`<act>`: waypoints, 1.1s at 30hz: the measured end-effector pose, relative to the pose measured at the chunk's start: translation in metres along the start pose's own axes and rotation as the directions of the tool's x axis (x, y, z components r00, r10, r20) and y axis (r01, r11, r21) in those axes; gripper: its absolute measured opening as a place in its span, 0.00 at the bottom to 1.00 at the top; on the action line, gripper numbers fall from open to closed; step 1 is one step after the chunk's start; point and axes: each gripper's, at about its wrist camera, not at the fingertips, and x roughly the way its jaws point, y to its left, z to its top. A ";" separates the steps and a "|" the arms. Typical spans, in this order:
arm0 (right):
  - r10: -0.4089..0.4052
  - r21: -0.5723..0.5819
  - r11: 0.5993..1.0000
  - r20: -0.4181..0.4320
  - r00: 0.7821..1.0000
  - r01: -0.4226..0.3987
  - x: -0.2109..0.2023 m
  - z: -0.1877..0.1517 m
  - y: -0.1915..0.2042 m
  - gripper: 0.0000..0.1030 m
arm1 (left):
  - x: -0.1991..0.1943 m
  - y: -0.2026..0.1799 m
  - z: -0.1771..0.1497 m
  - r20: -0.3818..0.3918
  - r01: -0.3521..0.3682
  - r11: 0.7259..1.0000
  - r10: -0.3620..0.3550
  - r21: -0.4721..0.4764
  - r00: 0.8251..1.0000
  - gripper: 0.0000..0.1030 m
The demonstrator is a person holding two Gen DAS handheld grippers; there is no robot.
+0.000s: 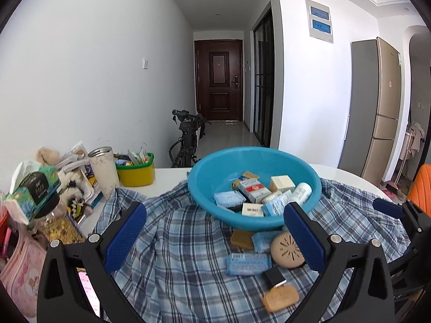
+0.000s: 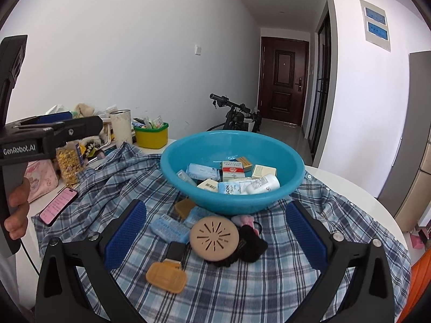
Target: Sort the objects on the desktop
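A blue basin [image 1: 204, 185] [image 2: 172, 164] stands on a plaid cloth [image 1: 175, 242] [image 2: 242, 290] and holds several small boxes and a white bottle [image 1: 300, 192] [image 2: 262, 184]. In front of it lie a round tan disc [image 1: 285, 250] [image 2: 214, 238], a blue packet [image 1: 247, 263] [image 2: 169, 227], an orange soap bar [image 1: 280, 297] [image 2: 166, 277], a small black box [image 1: 273, 277] [image 2: 176, 250], a brown bar [image 1: 242, 239] [image 2: 184, 206] and a black hair tie [image 2: 250, 245]. My left gripper [image 1: 215, 239] is open and empty above the cloth. My right gripper [image 2: 215, 238] is open and empty, its fingers either side of the disc.
A yellow-green tub [image 1: 136, 171] [image 2: 150, 134], a metal cup [image 1: 103, 168] [image 2: 121, 129], a tissue box [image 1: 32, 193], a snack jar [image 2: 68, 165] and a pink pouch [image 1: 23, 277] crowd the table's left. A phone [image 2: 58, 206] lies on the cloth. A bicycle [image 2: 234, 115] stands behind.
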 end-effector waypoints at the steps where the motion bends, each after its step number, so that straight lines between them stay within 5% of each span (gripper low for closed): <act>1: -0.002 -0.004 1.000 0.000 1.000 0.002 -0.003 -0.002 0.002 1.00 | -0.002 -0.001 -0.005 -0.006 0.003 1.000 -0.003 -0.004 1.000 1.00; 17: 0.014 0.084 0.996 -0.128 0.992 -0.003 0.004 -0.067 0.007 1.00 | 0.004 -0.008 -0.098 -0.152 0.039 0.999 -0.040 -0.010 0.988 1.00; 33: -0.003 0.127 0.992 -0.135 0.991 0.021 -0.001 -0.072 -0.005 1.00 | 0.016 -0.016 -0.108 -0.193 0.006 1.000 0.000 0.029 0.981 1.00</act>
